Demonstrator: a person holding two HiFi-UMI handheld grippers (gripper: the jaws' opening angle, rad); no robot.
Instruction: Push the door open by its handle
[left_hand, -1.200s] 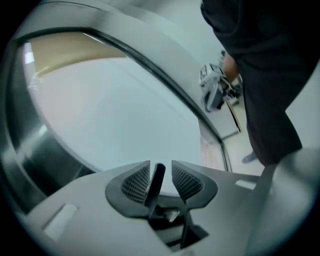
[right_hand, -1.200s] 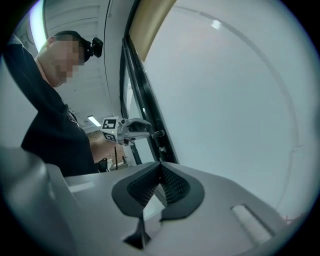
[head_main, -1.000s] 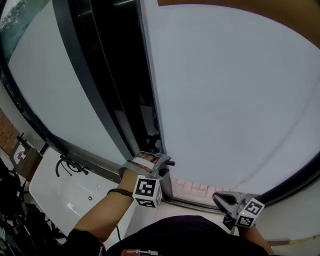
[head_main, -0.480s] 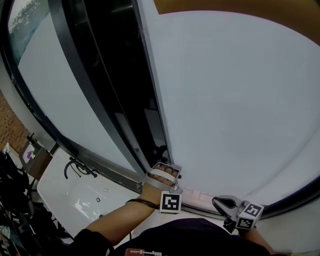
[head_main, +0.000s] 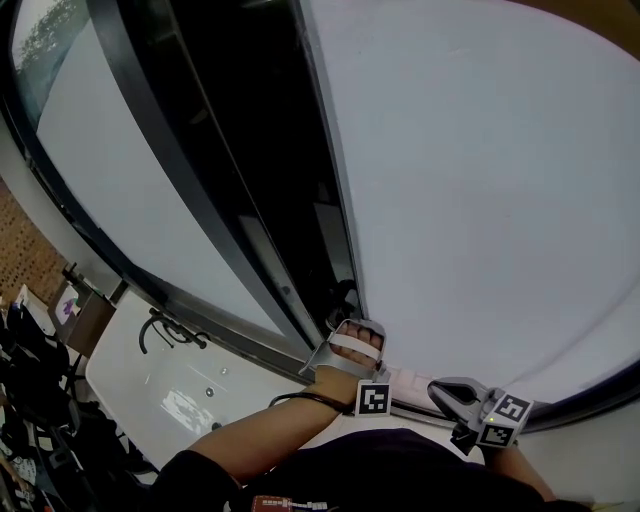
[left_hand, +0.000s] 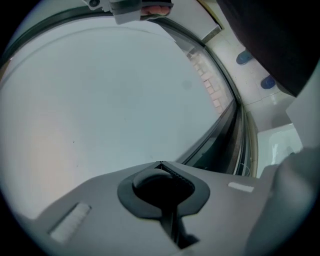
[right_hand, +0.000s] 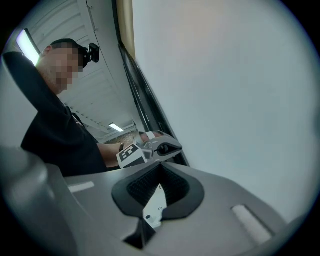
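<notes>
The white door (head_main: 480, 200) fills the right of the head view, with a dark frame gap (head_main: 230, 180) along its left edge. My left gripper (head_main: 352, 325) sits low at that edge, shut with nothing between its fingers. It points at a small dark fitting (head_main: 345, 296); I cannot tell whether that is the handle. In the left gripper view the shut tips (left_hand: 161, 163) face the bare door panel (left_hand: 100, 100). My right gripper (head_main: 445, 388) hangs low beside the door, shut and empty, its tips (right_hand: 160, 163) meeting. It looks toward the left gripper (right_hand: 157, 146).
A white sink (head_main: 170, 385) with a dark tap (head_main: 165, 330) stands at the lower left, below a pale wall panel (head_main: 110, 170). A brick wall (head_main: 25, 255) and dark clutter (head_main: 30, 410) lie further left. Pink floor tiles (head_main: 410, 380) show under the door.
The left gripper and the door's edge have shifted right and lower in the head view, and the dark gap looks wider. The right gripper has hardly moved.
</notes>
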